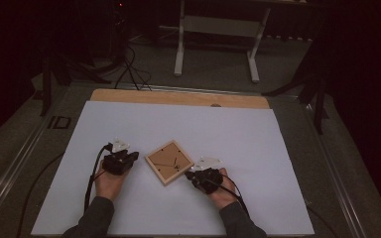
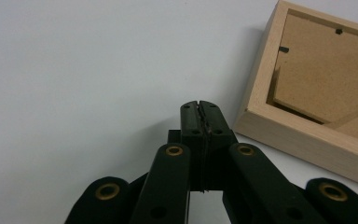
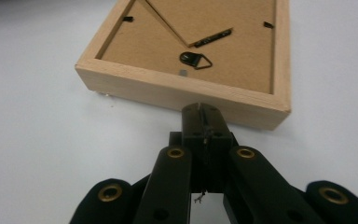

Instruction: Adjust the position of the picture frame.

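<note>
A small square picture frame of pale wood point(image 1: 169, 162) lies face down on the white sheet that covers the surface point(image 1: 238, 134), turned like a diamond, its brown fibreboard back point(image 3: 223, 42) up. On that back the fold-out stand leaf point(image 3: 186, 18) lies a little lifted, with a black triangular hanger ring point(image 3: 196, 59) below it and small black retaining tabs at the rim. The left tongs point(image 1: 127, 157) sit just left of the frame, jaws pressed together on nothing, tips near its corner but apart from it. The right tongs point(image 1: 192, 174) sit at the frame's lower right edge, likewise closed and empty, tips right up against the wooden side; I cannot tell whether they touch it. By my reading the work on the frame has hardly begun: the back is in place, the tabs look unturned, and neither pair has a hold. Beyond the frame, the far edge of the surface shows a bare wooden strip point(image 1: 178, 97); nothing lies between either tongs and the frame.
</note>
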